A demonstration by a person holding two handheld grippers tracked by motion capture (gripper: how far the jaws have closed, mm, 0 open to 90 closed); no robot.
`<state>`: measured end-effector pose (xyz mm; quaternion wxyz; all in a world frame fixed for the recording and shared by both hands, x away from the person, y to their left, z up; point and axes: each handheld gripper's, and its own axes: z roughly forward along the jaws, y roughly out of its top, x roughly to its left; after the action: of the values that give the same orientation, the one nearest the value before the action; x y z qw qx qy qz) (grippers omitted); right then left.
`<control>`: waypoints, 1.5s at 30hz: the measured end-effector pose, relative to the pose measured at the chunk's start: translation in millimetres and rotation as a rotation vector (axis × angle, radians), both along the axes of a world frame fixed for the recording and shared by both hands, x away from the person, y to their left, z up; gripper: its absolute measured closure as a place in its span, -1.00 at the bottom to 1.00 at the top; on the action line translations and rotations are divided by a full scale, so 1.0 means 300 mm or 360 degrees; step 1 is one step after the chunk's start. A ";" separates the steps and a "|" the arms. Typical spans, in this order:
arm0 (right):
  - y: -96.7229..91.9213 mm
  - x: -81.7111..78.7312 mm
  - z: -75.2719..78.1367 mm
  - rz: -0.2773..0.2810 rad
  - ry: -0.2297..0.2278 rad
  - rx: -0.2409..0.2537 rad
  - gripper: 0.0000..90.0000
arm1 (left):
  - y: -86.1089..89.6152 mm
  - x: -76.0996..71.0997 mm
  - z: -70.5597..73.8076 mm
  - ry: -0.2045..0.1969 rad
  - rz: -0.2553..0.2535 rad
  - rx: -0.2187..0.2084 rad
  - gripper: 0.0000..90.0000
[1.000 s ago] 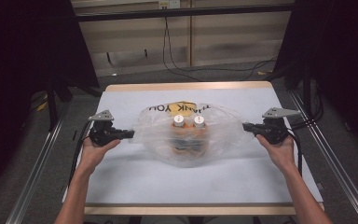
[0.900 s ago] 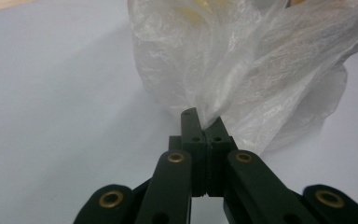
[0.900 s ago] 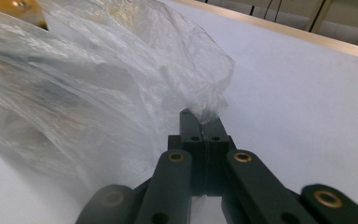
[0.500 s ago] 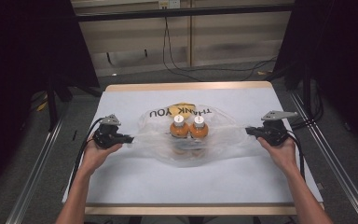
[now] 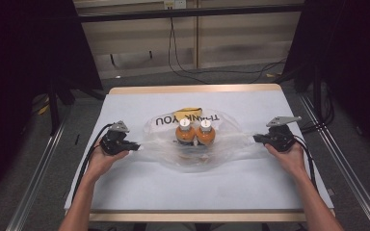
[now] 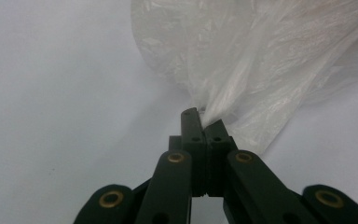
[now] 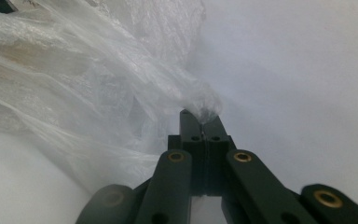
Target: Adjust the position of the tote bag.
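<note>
A clear plastic bag (image 5: 192, 139) printed "THANK YOU" lies spread on the white table (image 5: 192, 187). Inside it two orange bottles (image 5: 195, 132) with white caps stand side by side. My left gripper (image 5: 136, 147) is shut on the bag's left handle, whose plastic (image 6: 242, 79) fans out from its tips (image 6: 203, 122). My right gripper (image 5: 256, 138) is shut on the bag's right handle, the film (image 7: 98, 84) bunching over its tips (image 7: 204, 122). The bag is stretched between the two grippers.
Metal rails (image 5: 33, 178) run along both sides of the table. Black cables (image 5: 212, 70) lie on the floor beyond the far edge. A yellow patch (image 5: 188, 111) shows at the bag's far side.
Both grippers moved toward me and lower, pulling the bag's handles outward. The two bottles inside went from lying to standing upright.
</note>
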<state>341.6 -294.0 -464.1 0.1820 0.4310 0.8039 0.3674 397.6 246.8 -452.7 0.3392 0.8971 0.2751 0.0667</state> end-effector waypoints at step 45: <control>-0.023 -0.039 0.041 0.0001 -0.0077 0.0195 -0.29 | 0.051 -0.019 0.032 -0.0001 0.0114 -0.0331 -0.07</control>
<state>330.1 -300.8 -451.8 0.1746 0.4319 0.7754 0.4263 392.0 262.0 -443.0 0.4279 0.8466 0.3124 0.0501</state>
